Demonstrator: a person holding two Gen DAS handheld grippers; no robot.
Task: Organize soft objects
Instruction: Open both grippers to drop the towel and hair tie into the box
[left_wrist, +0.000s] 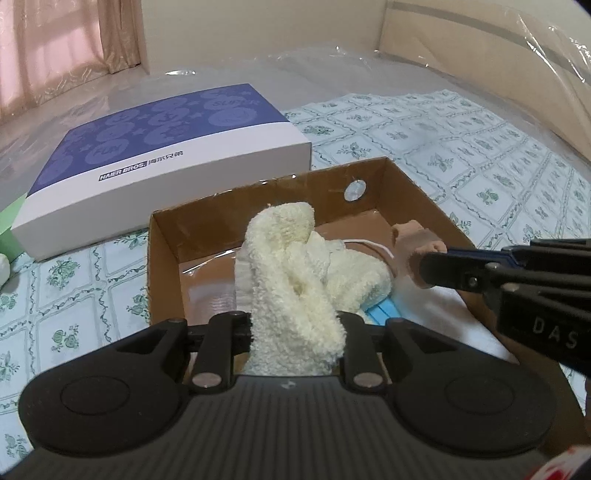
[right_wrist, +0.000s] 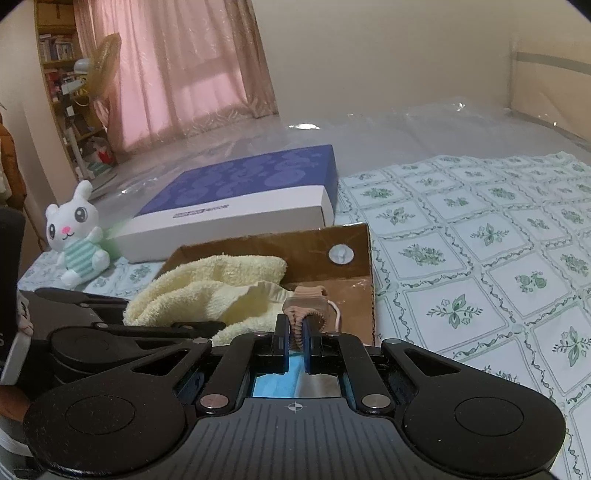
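The task is looking partly done. One cardboard box (left_wrist: 166, 236) is sitting on the floral sheet (left_wrist: 461, 155), and soft things are already going into it: one cream towel (left_wrist: 291, 266) is hanging bunched over the box's inside, pinched by the left gripper (left_wrist: 295, 332), whose jaws are closing on its near fold. One tan sock (right_wrist: 306, 306) is being held just above the box's far end, clamped between the nearly shut jaws of the right gripper (right_wrist: 295, 347). Neither piece is lying free yet, so both are still needing release. A blue mask (right_wrist: 280, 380), one as far as can be told, is lying in the box under the right gripper, with something white beside it in the left view that I cannot name.

Left outside: one bunny toy (right_wrist: 77, 236) is sitting by the one purple-and-white box (right_wrist: 243, 199), well apart from the cardboard box; it is probably waiting its turn.
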